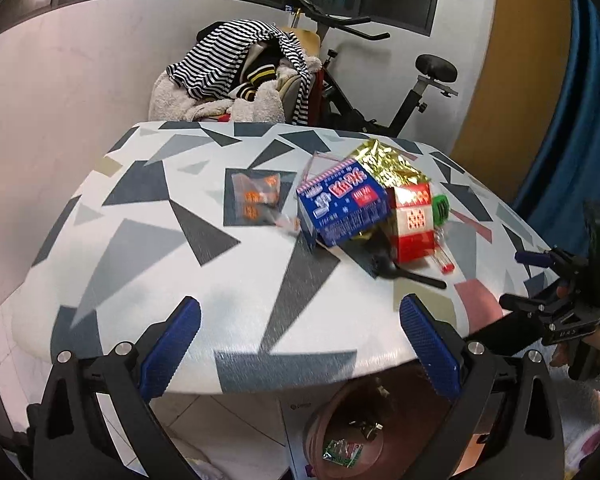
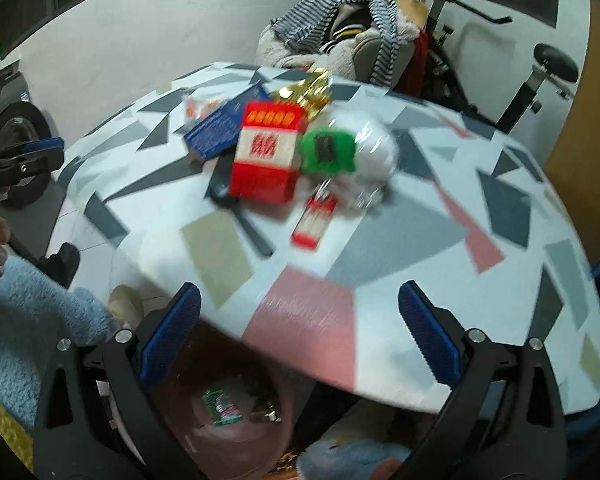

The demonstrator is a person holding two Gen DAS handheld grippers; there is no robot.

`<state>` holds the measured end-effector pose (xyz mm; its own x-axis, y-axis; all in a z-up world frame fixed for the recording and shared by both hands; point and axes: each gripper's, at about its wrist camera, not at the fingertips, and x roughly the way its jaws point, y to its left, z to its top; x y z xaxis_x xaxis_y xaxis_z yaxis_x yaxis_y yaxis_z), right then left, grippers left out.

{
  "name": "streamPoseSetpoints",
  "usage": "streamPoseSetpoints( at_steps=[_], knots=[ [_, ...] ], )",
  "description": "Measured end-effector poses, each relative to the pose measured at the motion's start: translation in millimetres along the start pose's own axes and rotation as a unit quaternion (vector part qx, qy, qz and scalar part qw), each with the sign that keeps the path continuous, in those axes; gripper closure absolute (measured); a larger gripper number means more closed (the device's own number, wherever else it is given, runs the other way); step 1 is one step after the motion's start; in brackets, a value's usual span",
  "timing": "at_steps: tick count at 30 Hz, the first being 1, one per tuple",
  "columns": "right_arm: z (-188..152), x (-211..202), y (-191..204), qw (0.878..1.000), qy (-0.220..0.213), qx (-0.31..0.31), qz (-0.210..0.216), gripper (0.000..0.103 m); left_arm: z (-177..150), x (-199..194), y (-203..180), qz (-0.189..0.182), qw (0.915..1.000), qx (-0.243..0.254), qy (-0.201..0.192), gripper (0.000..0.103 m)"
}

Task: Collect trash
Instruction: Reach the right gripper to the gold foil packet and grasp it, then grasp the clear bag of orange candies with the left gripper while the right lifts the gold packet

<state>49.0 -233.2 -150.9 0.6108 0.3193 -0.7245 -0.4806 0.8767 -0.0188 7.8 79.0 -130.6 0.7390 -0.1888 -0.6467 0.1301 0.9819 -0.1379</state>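
The surface (image 1: 148,256) wears a smooth, faintly sheened printed cover. On it, a crinkled gold foil wrapper (image 1: 388,164) glints beside glossy printed cardboard, a blue carton (image 1: 340,208) and a red box (image 1: 414,224). Far back, fluffy fleece (image 1: 180,100) and striped knit cloth (image 1: 220,56) look matt. Gripper pads (image 1: 172,340) are ridged blue rubber

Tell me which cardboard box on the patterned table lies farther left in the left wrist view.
The blue cardboard box; the red and white cardboard box lies to its right.

Beyond the table (image 1: 148,216) we see a clothes pile (image 1: 236,76) on a chair, an exercise bike (image 1: 416,88) and a blue curtain (image 1: 576,92)
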Motion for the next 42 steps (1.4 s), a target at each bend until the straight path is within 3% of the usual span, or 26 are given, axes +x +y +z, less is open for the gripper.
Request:
streamPoseSetpoints(
  at_steps=[12, 16, 21, 26, 29, 32, 33, 36, 42],
  knots=[
    [64.6, 22.5, -33.7, 0.999, -0.014, 0.034, 0.035, 0.006, 43.4, 16.7, 21.2, 0.006, 0.9997, -0.022, -0.004, 0.006],
    [97.6, 40.6, -39.1, 0.998, -0.019, 0.027, 0.052, 0.027, 56.9, 28.0, 28.8, 0.005, 0.9997, -0.024, -0.002, 0.006],
    [142.1, 79.2, -45.0, 0.996, 0.008, 0.040, 0.078, 0.040, 73.5, 44.3, 46.9, -0.005, 0.9980, -0.062, 0.006, 0.006],
    [162.2, 120.4, -44.4, 0.994, 0.037, 0.060, 0.088, 0.050, 82.5, 55.1, 53.0, -0.015, 0.9975, -0.068, 0.016, 0.021],
    [162.3, 132.6, -48.4, 0.990, 0.048, 0.095, 0.094, 0.060, 81.2, 60.1, 52.3, -0.030, 0.9970, -0.069, 0.018, 0.024],
    [162.6, 129.5, -50.4, 0.986, 0.031, 0.118, 0.117, 0.087, 76.9, 67.9, 48.2, -0.040, 0.9969, -0.063, 0.026, 0.030],
    [163.4, 126.6, -50.1, 0.986, 0.024, 0.116, 0.119, 0.090, 75.4, 71.8, 47.0, -0.039, 0.9969, -0.060, 0.031, 0.031],
    [170.6, 106.6, -47.1, 0.990, -0.016, 0.094, 0.108, 0.093, 73.0, 80.8, 48.1, -0.036, 0.9962, -0.069, 0.038, 0.038],
    [185.5, 59.6, -47.8, 0.993, -0.097, 0.048, 0.057, 0.095, 74.8, 95.2, 56.1, -0.036, 0.9935, -0.100, 0.040, 0.039]
  ],
)
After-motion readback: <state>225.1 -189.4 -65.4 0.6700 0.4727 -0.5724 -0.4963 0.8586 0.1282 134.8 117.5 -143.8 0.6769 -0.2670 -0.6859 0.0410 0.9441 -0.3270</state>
